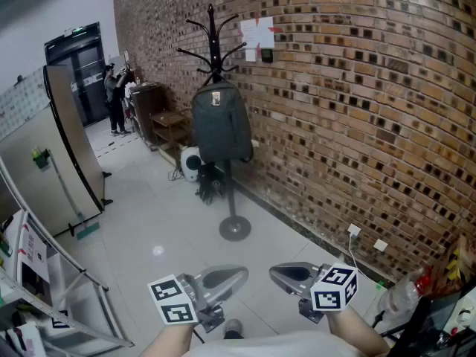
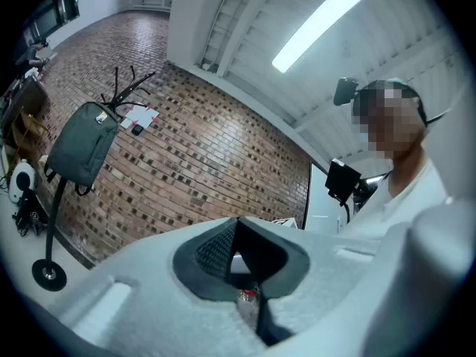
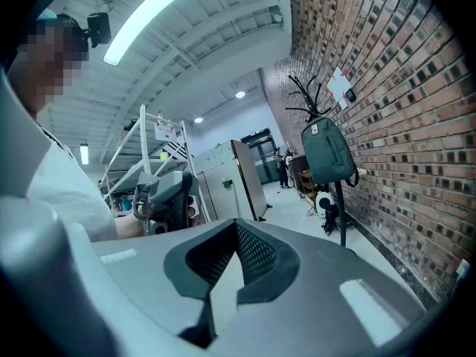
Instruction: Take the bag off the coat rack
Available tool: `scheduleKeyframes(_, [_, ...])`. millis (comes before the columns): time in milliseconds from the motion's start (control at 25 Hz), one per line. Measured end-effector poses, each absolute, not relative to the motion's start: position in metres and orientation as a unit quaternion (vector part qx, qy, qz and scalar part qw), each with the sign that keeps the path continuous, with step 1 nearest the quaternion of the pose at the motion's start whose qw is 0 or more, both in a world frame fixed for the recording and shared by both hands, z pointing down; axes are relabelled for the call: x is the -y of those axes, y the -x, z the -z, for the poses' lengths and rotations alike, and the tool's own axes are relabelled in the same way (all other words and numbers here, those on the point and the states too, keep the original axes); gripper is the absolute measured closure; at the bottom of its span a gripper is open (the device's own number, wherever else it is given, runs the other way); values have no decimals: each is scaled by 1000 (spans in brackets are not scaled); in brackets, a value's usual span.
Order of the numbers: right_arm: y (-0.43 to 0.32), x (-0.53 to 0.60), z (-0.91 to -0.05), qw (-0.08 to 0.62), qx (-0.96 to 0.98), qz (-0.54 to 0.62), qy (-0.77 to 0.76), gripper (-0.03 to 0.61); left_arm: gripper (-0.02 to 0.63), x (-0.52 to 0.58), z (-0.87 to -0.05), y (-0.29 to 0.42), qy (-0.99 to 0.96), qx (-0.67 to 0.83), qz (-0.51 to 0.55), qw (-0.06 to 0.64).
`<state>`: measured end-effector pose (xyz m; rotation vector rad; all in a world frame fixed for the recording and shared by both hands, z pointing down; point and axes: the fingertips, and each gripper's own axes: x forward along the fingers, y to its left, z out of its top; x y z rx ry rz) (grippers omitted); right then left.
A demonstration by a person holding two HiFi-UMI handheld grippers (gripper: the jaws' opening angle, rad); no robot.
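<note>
I see the dark green bag [image 1: 221, 123] hanging high on the black coat rack [image 1: 233, 199] beside the brick wall [image 1: 357, 103], up at twelve o'clock in my head view and well apart from both claws. My left claw [image 1: 239, 274] sits at the bag's six o'clock and my right claw [image 1: 277, 272] at its five o'clock. Both have their jaws pressed together and hold nothing.

Coat rack [image 1: 213, 32] pole partly behind bag [image 1: 220, 125]
</note>
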<state>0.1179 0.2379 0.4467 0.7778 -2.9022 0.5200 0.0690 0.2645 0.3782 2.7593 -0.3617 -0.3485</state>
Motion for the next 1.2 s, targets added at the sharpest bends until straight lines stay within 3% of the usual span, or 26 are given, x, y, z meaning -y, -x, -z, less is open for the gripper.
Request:
scheduleKeyframes(360, [-114,-206,-439,39,951,-157,-262,578,612,-230,-387,-64,-973,176,45,144])
scheduleKeyframes(680, [-105,-151,-462,47,947,-170,-270,578,612,-165,-414,-49,-966,193,36,169])
scheduleKeyframes(1200, [-53,90,-475,45,934,-200,-292,578,612,70,-419,-2,-980,138,13,142])
